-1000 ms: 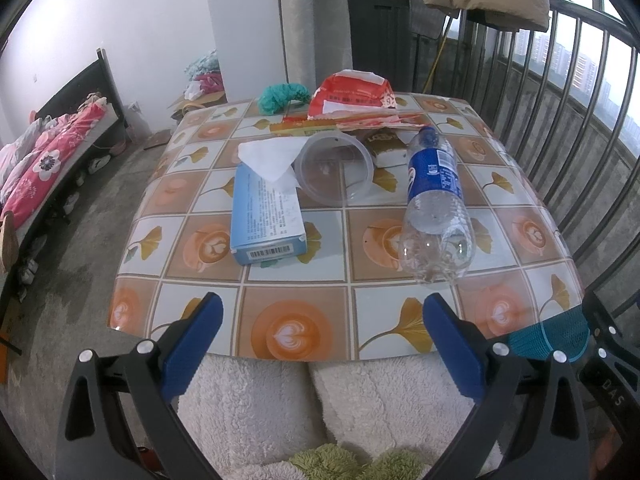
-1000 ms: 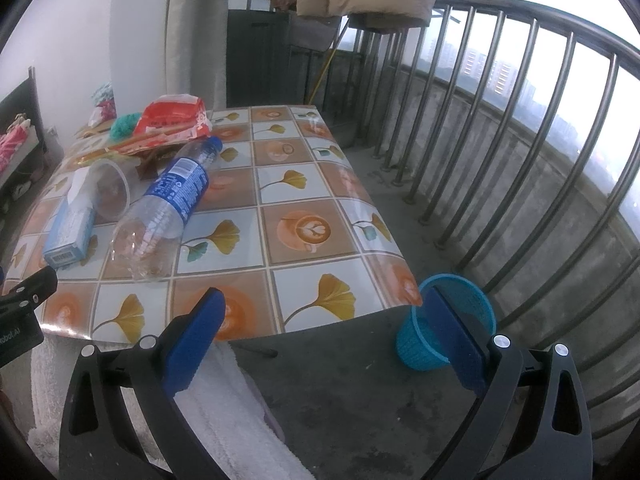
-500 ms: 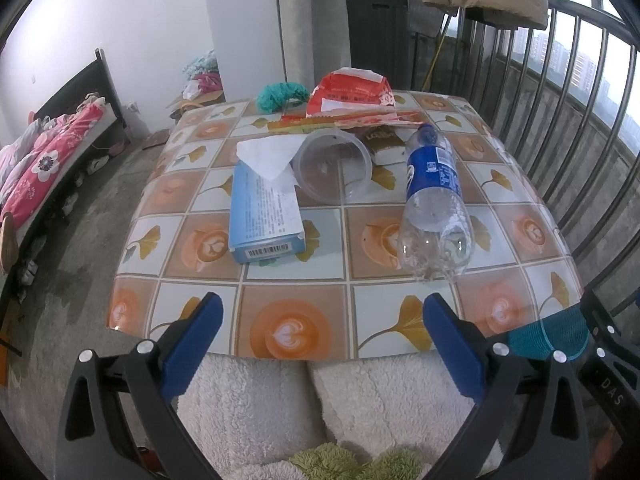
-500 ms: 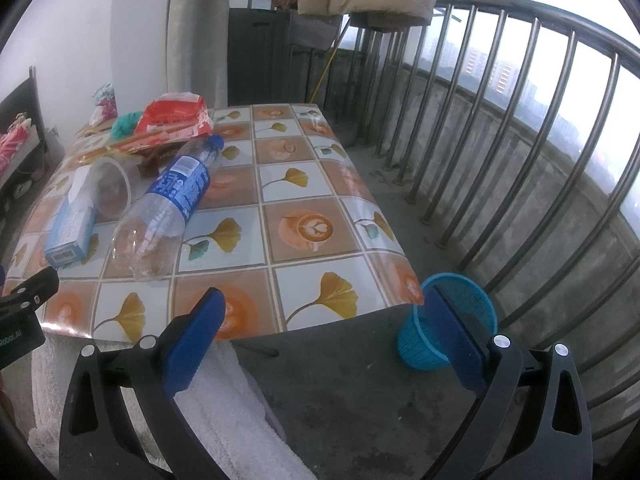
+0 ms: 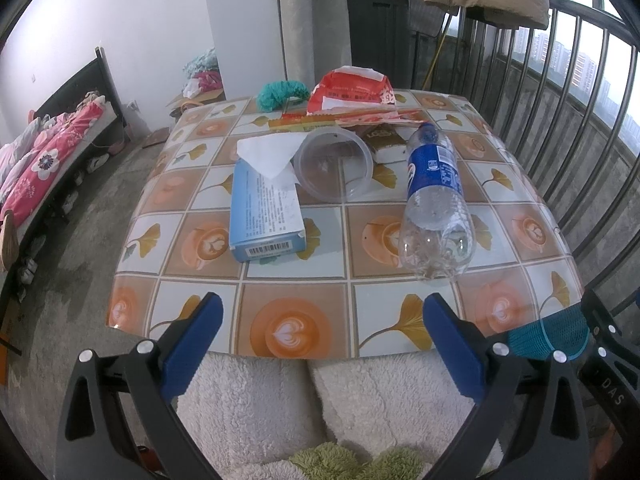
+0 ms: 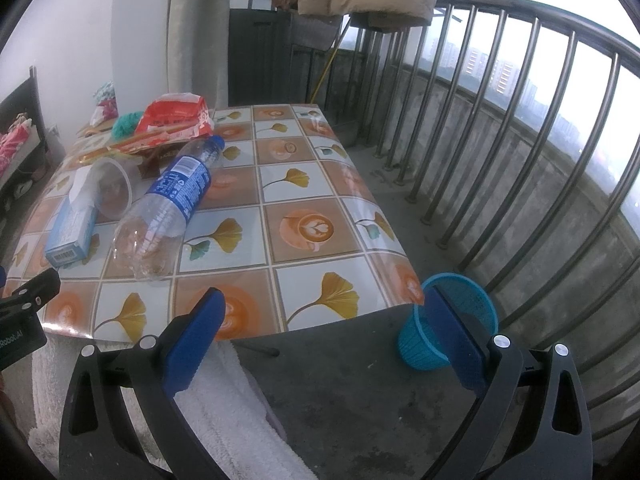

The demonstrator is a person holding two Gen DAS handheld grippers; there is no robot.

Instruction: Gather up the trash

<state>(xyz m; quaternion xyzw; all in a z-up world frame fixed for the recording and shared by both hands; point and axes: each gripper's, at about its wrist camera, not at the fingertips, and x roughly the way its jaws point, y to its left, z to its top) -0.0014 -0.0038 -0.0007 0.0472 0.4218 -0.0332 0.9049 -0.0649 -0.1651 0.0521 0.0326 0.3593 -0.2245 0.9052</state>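
Both our hand-held grippers, left (image 5: 320, 320) and right (image 6: 326, 320), gape wide and empty. The bottle (image 5: 436, 204) lies on the counter (image 5: 296, 332) at one o'clock from the left, long axis pointing away, base nearest; we judge the left closer.

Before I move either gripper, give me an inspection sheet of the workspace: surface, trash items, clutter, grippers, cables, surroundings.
Surface: table under a glossy tile-pattern cover, near edge just ahead of both grippers.
Job's things: empty plastic bottle lying on its side; clear plastic cup on its side; tissue box flat, a tissue sticking out; red wrapper at the far edge; blue basket on the floor by the table's right corner.
Clutter: teal cloth at the far edge.
Grippers: left gripper open, empty; right gripper open, empty.
Cables: nothing seen.
Surroundings: balcony railing on the right; bed on the left.
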